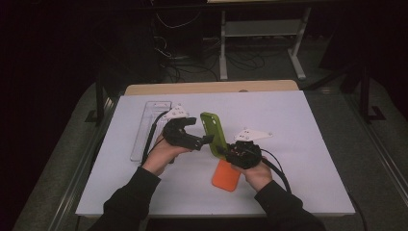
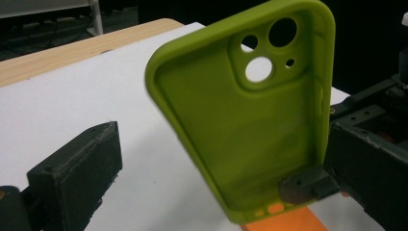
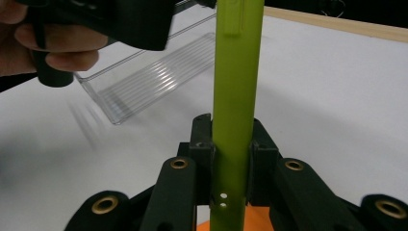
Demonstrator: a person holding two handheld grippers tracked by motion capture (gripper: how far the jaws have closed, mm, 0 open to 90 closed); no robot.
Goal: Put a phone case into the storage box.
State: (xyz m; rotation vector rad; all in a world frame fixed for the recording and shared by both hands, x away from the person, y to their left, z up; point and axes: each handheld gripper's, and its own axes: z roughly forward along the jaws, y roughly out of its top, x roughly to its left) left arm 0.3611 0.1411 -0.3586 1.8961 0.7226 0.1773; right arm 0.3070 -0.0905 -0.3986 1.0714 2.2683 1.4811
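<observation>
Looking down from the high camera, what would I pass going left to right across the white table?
Clear plastic tray → left gripper → green phone case, held upright → right gripper. The orange phone case lies partly under the right gripper, so its place in the order is unclear.

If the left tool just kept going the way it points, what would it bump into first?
Most likely the green phone case, which stands upright between its open jaws, clamped at the bottom by the right tool. Depth is hard to judge.
</observation>
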